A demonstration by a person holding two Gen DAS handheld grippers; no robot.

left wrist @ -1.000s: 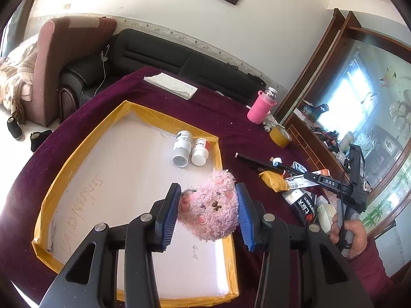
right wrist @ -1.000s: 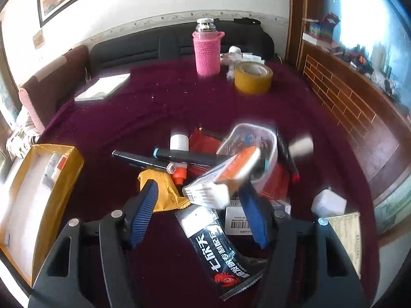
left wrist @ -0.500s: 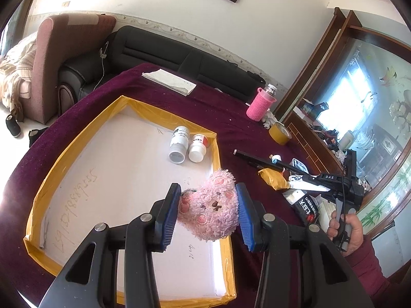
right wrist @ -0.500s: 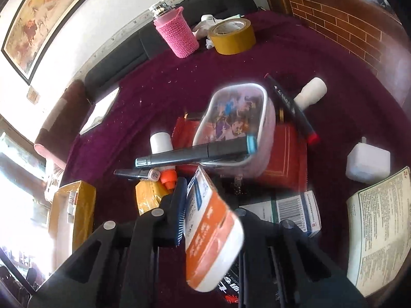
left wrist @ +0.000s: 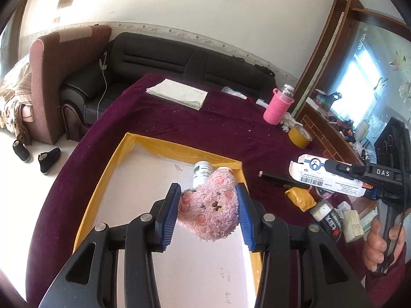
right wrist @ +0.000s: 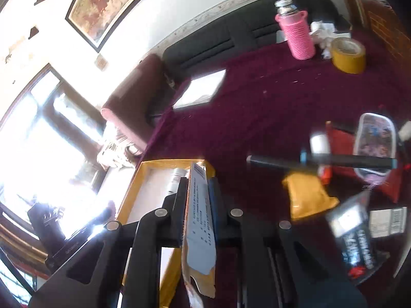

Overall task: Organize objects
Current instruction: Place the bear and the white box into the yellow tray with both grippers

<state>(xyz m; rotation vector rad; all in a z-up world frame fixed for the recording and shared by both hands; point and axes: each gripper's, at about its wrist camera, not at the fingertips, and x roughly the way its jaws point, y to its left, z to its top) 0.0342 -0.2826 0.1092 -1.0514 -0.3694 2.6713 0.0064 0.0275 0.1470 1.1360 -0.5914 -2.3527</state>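
My left gripper is shut on a pink plush bear and holds it above the yellow-rimmed white tray. A white medicine bottle lies in the tray's far right corner, just beyond the bear. My right gripper is shut on a long white and orange carton, held edge-on and lifted over the table beside the tray. That carton also shows in the left wrist view, right of the tray.
A pile on the maroon cloth right of the tray holds a black marker, a yellow packet, a clear pouch and a black sachet. A pink-sleeved bottle, yellow tape roll and folded papers lie farther back.
My right gripper closed on the carton, lifted it from the pile and swung it left toward the tray. My left gripper keeps the bear and has drifted forward over the tray.
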